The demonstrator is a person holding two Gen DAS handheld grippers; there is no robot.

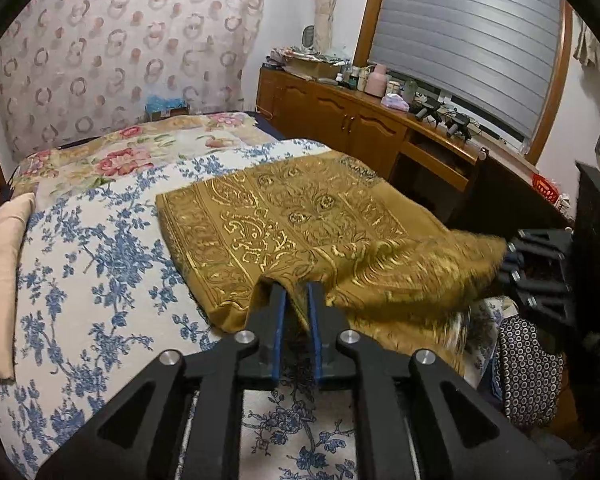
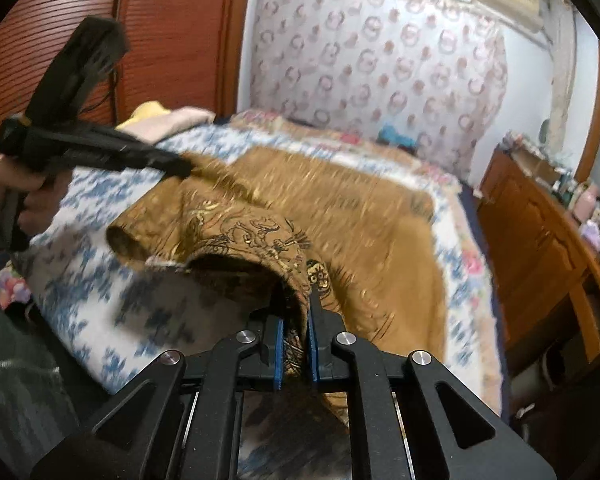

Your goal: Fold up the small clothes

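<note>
Woven ochre cloth (image 1: 284, 220) with shiny gold print; matt cotton-like bedspread (image 1: 100, 248); glossy wooden cabinet (image 1: 340, 120)

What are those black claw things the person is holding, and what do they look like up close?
Both are the same: the left gripper and right gripper are matte black angular frames with triangular cut-outs, round silver pivot bolts and two narrow fingers lined with blue pads. From the right wrist view, the left one has a pistol-style handle in a bare hand, with a thin black cable behind.

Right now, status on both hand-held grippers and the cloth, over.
Left hand-held gripper shut on gold cloth near edge. Right hand-held gripper shut on same cloth, edge lifted off blue floral bedspread. Nothing in the way.
</note>
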